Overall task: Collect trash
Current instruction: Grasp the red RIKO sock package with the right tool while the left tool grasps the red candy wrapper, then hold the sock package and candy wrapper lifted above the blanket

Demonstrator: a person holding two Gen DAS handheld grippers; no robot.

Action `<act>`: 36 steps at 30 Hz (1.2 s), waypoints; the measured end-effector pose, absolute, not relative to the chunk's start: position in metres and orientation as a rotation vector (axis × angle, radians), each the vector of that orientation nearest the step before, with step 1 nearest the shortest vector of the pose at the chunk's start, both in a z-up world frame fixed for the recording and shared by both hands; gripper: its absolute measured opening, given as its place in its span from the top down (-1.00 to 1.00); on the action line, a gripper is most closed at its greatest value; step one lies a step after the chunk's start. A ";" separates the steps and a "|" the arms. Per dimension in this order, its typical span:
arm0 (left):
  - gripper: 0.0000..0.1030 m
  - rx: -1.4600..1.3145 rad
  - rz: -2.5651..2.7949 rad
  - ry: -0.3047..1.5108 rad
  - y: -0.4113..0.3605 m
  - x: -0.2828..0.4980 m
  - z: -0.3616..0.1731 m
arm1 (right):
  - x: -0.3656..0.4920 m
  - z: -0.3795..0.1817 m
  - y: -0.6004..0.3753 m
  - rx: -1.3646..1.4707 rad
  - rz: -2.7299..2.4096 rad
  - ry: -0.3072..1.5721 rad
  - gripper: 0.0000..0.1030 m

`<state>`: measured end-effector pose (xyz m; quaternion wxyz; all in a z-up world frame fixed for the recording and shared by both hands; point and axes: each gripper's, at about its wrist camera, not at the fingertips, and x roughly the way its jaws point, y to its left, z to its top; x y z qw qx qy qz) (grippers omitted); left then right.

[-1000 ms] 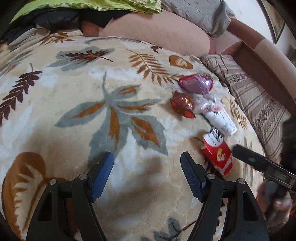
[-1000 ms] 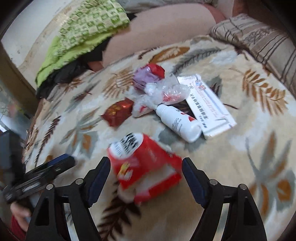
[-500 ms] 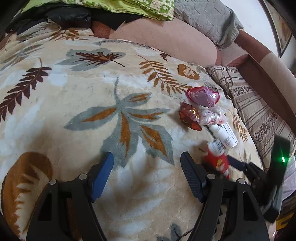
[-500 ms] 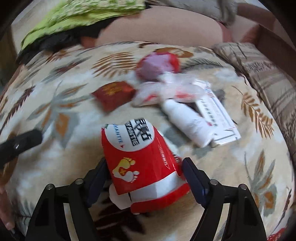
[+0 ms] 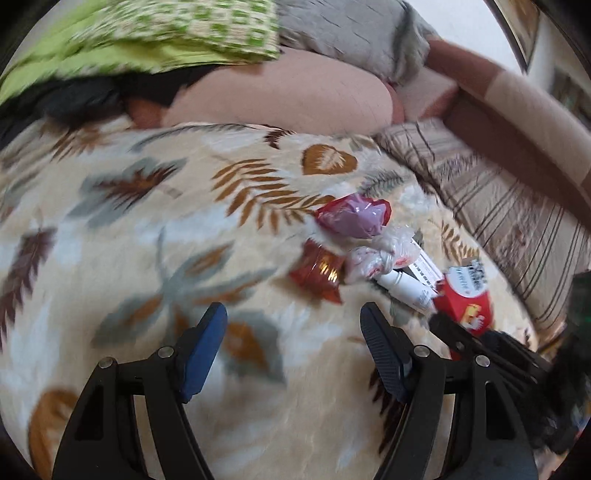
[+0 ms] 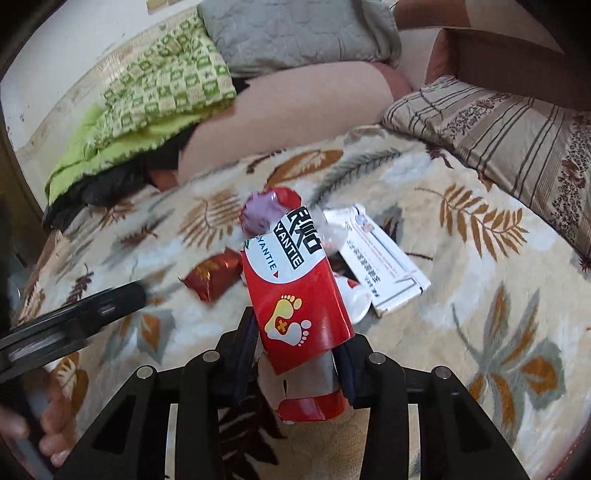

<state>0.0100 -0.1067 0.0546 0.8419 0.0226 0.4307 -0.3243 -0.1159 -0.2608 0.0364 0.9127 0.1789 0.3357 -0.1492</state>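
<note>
My right gripper (image 6: 297,350) is shut on a red and white box (image 6: 295,295) with footprint marks, lifted off the leaf-print blanket (image 6: 480,295). In the left wrist view the same box (image 5: 467,299) shows at the right, held by the right gripper (image 5: 447,328). My left gripper (image 5: 293,350) hovers open over the blanket (image 5: 147,240), nothing between its blue pads. Left on the blanket are a purple and red wrapper (image 5: 354,218), a red foil packet (image 5: 319,271), a crumpled clear bag (image 5: 380,254), a white bottle (image 5: 406,290) and a white flat carton (image 6: 376,262).
A pink bolster (image 5: 280,99), a green checked cloth (image 5: 166,37) and a grey pillow (image 6: 295,33) lie at the back. A striped pillow (image 6: 498,133) lines the right side. A hand (image 6: 51,424) holds the left gripper at the lower left of the right wrist view.
The right gripper closed on the red box and raised it from the blanket. The left gripper swung right, closer to the pile of wrappers.
</note>
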 end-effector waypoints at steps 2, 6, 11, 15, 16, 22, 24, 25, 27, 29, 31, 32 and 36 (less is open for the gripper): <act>-0.41 0.077 -0.686 0.940 -0.125 0.025 0.049 | -0.116 0.036 -0.264 0.377 -0.309 0.688 0.19; -0.10 0.142 -0.719 0.997 -0.157 0.046 0.038 | -0.116 0.034 -0.268 0.402 -0.306 0.689 0.19; 0.22 0.232 -0.728 1.059 -0.184 0.056 0.015 | -0.116 0.035 -0.268 0.417 -0.303 0.675 0.19; 0.40 0.194 -0.731 1.056 -0.179 0.057 0.008 | -0.113 0.033 -0.267 0.424 -0.298 0.686 0.18; 0.43 0.196 -0.730 1.052 -0.178 0.054 0.009 | -0.113 0.033 -0.267 0.423 -0.296 0.687 0.18; 0.46 0.152 -0.740 1.004 -0.141 0.017 0.022 | -0.119 0.039 -0.254 0.397 -0.284 0.679 0.19; 0.46 0.151 -0.738 0.956 -0.128 -0.001 0.032 | -0.124 0.043 -0.248 0.387 -0.281 0.666 0.19; 0.46 0.156 -0.731 0.932 -0.123 -0.010 0.037 | -0.128 0.047 -0.243 0.380 -0.277 0.656 0.19; 0.46 0.166 -0.723 0.859 -0.108 -0.033 0.051 | -0.136 0.053 -0.234 0.363 -0.279 0.637 0.19; 0.46 0.183 -0.707 0.798 -0.094 -0.055 0.062 | -0.147 0.058 -0.224 0.349 -0.283 0.623 0.18; 0.46 0.182 -0.698 0.779 -0.081 -0.069 0.069 | -0.164 0.060 -0.214 0.363 -0.273 0.610 0.19; 0.46 0.169 -0.697 0.764 -0.072 -0.079 0.072 | -0.169 0.060 -0.211 0.365 -0.270 0.606 0.19; 0.46 0.168 -0.679 0.723 -0.045 -0.109 0.075 | -0.197 0.066 -0.193 0.371 -0.258 0.570 0.19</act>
